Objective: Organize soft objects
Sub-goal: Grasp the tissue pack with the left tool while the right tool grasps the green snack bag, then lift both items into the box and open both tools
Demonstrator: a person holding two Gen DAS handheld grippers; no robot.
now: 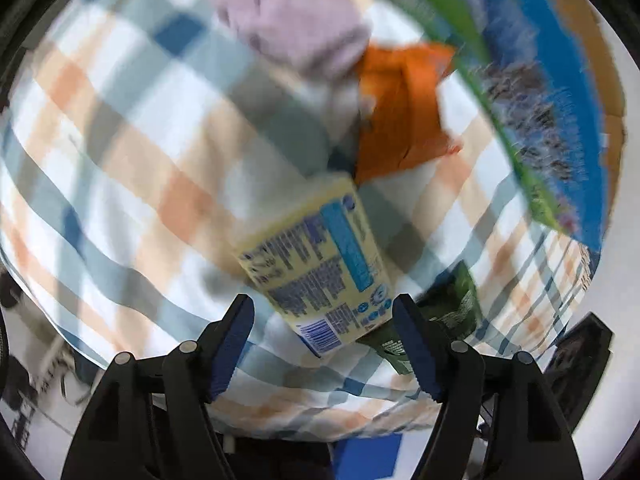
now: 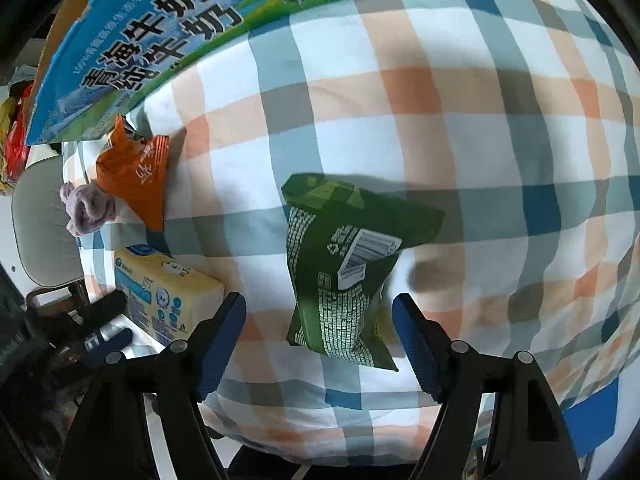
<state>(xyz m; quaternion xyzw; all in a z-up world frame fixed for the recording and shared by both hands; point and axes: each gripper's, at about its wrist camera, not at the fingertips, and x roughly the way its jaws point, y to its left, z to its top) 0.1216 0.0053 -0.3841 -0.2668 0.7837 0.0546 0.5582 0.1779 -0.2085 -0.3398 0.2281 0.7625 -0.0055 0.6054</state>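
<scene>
both claws spread wide, nothing gripped in either.

right gripper (image 2: 320, 334) poised over the crinkly dark green foil packet (image 2: 344, 268), which lies flat on the checked blue, orange and white cloth (image 2: 460, 128). packet's lower end already between the blue-padded fingers (image 2: 222, 344), long axis running from 6 toward 12 o'clock. best to come down squarely, straddle the narrow waist rather than the flared bottom seam, and close gently: probably slippery film, likely to squirt out under a hard pinch. worth keeping the pads clear of the cloth, else a fold of fabric comes up too.

left gripper (image 1: 324, 344) lined up on the pale yellow soft pack with blue print (image 1: 320, 264), barcode end nearest and sitting in the gap between the pads. left wrist view smeared by motion, so contact impossible to judge. pack looks wider than the packet; centre it before squeezing, and grip across the short side. same green packet just beside it at 4 o'clock in the left wrist view, corner possibly tucked under, so watch for dragging it along.

farther out, toward 1 o'clock from the yellow pack: crumpled orange plastic snack bag (image 1: 404, 116); beyond it at 12, a lilac bundle of soft fabric (image 1: 288, 20), the two touching. behind those, at 2 o'clock, the blue and green printed milk carton box (image 1: 532, 80), open side up, seemingly the place for everything. short, low carries toward it likely safest.
</scene>
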